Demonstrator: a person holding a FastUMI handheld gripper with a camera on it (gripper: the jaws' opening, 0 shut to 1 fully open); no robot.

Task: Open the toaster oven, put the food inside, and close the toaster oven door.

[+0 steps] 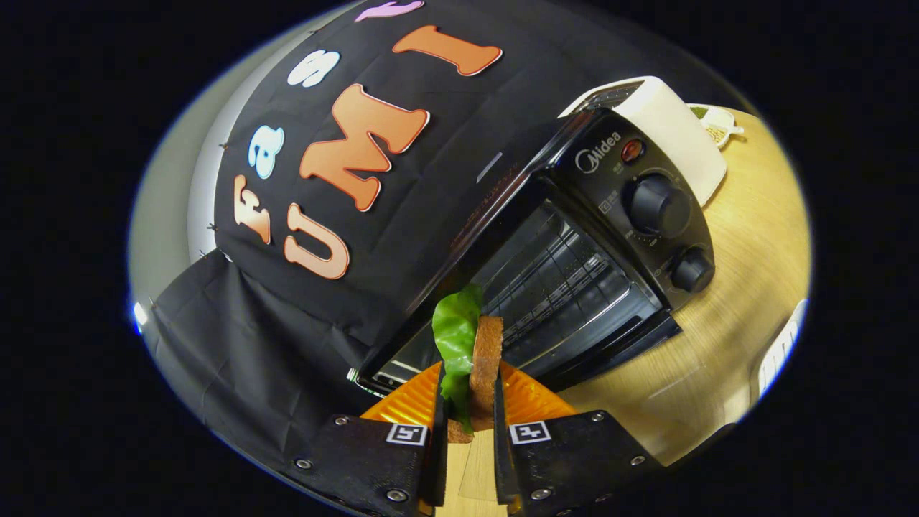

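Note:
My gripper (pixel 468 402) is shut on a sandwich (pixel 487 359), a brown bread slice with a green lettuce leaf (pixel 456 330) standing upright between the fingers. Just beyond it stands the black toaster oven (pixel 610 215), seen tilted. Its glass door (pixel 402 355) hangs open and down toward me, and the wire rack (pixel 560 287) inside shows bare. Two round knobs (pixel 659 205) sit on the oven's control panel to the right of the cavity.
The oven rests on a light wooden table (pixel 747 287). A white toaster (pixel 664 118) stands behind the oven, with a small white dish (pixel 718 126) beside it. A white object (pixel 779 352) lies at the table's right edge.

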